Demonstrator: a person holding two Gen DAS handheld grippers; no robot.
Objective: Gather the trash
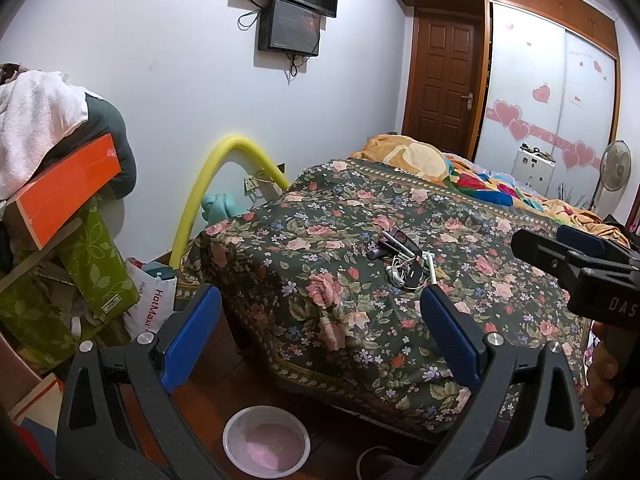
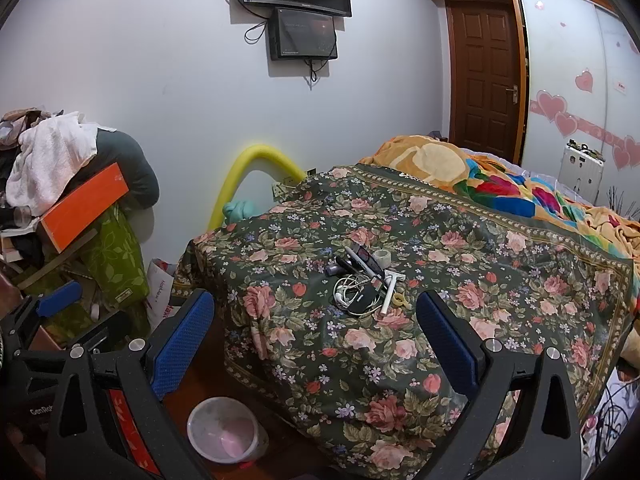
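A small heap of items (image 1: 402,258) lies on the floral bed cover (image 1: 352,288): white earphones (image 2: 348,290), a black phone-like device (image 2: 362,300), a tape roll (image 2: 382,257), a white razor (image 2: 390,288), dark pens. A white bin with a pink liner (image 1: 266,438) stands on the floor at the bed's corner; it also shows in the right wrist view (image 2: 224,430). My left gripper (image 1: 320,320) is open and empty, short of the heap. My right gripper (image 2: 316,320) is open and empty, also short of it, and shows in the left wrist view (image 1: 576,260).
A cluttered pile of boxes, towels and an orange box (image 1: 68,188) stands at the left. A yellow foam tube (image 1: 216,184) arches by the wall. Colourful blankets (image 2: 500,188) cover the far bed. A fan (image 1: 616,168), door and wardrobe are at the back right.
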